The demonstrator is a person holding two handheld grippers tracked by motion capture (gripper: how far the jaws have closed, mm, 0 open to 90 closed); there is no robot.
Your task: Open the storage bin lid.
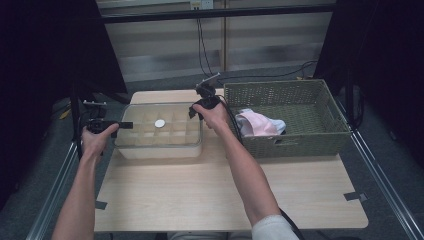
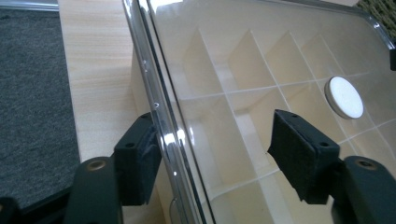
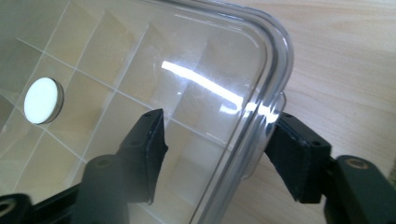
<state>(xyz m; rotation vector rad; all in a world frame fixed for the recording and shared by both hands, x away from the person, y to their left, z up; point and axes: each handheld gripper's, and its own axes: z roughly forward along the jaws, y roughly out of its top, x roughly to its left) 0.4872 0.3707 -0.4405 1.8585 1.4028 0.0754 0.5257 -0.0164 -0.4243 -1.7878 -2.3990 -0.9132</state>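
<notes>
A clear lid point(image 1: 150, 112) covers a shallow box point(image 1: 160, 149) divided into several cells, and a white round disc point(image 1: 159, 123) sits near the lid's middle. My left gripper point(image 1: 125, 125) lies level at the box's left side. Its jaws stand wide open astride the lid's rim point(image 2: 161, 126), one pad point(image 2: 140, 158) beside the rim and the other point(image 2: 299, 154) over the lid. My right gripper point(image 1: 194, 112) is at the lid's far right corner. It is also open, astride the corner rim point(image 3: 268, 93), with one pad point(image 3: 152, 149) over the lid and one point(image 3: 294, 158) outside it.
A green woven basket point(image 1: 300, 142) stands right of the box, close to my right forearm, and holds pink and white cloth point(image 1: 257, 125). Bare wooden tabletop point(image 1: 200, 190) stretches in front of the box. Dark carpet point(image 2: 32, 93) lies beyond the table's left edge.
</notes>
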